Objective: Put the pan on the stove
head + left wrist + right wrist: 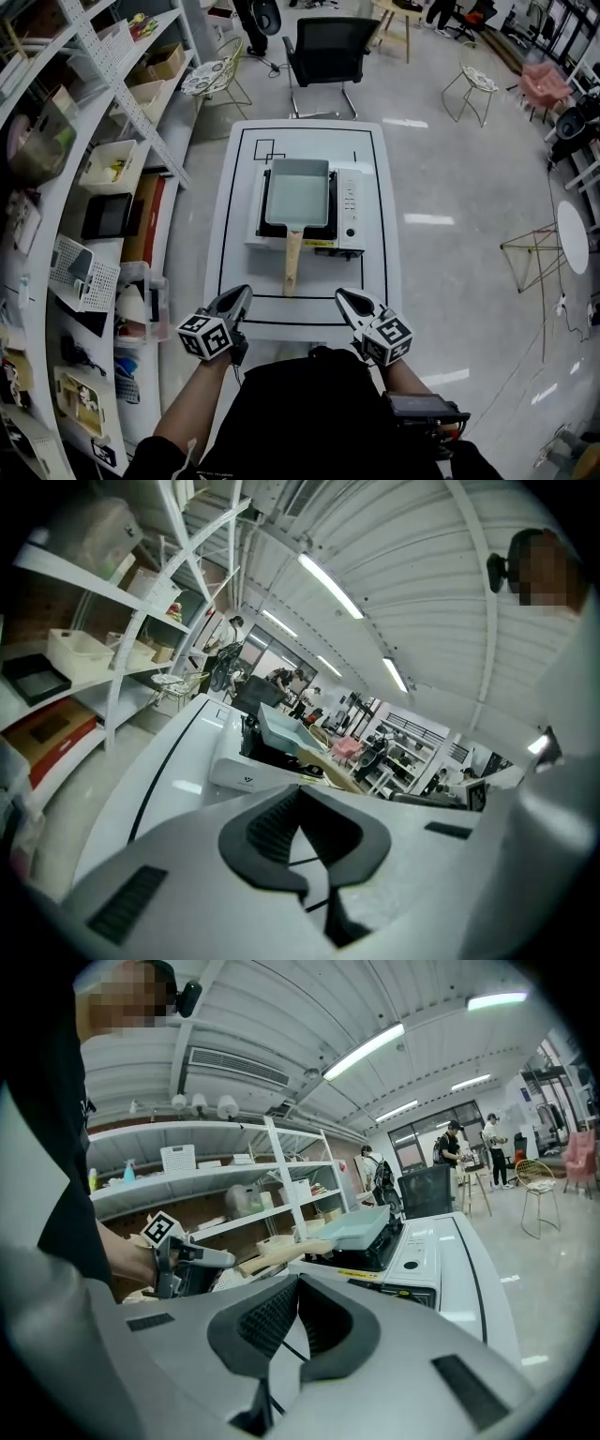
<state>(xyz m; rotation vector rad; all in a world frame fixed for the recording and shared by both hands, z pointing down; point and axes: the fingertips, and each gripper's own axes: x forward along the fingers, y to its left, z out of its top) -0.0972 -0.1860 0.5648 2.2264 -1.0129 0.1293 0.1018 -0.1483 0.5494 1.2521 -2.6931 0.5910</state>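
The rectangular grey-green pan (297, 192) rests on the white portable stove (349, 211) in the middle of the white table (230, 216). Its wooden handle (292, 262) points toward me. Both grippers hover at the table's near edge, apart from the pan. My left gripper (242, 296) is shut with nothing between its jaws, left of the handle. My right gripper (345, 298) is also shut and empty, right of the handle. The left gripper view shows the pan (281, 728) far ahead. In the right gripper view the pan (361, 1225) sits ahead, with the left gripper (192, 1258) off to the side.
White shelving (112, 159) with bins and boxes runs along the left of the table. A black office chair (328, 52) stands beyond the table's far end. Wire chairs and a small round table (572, 234) are off to the right.
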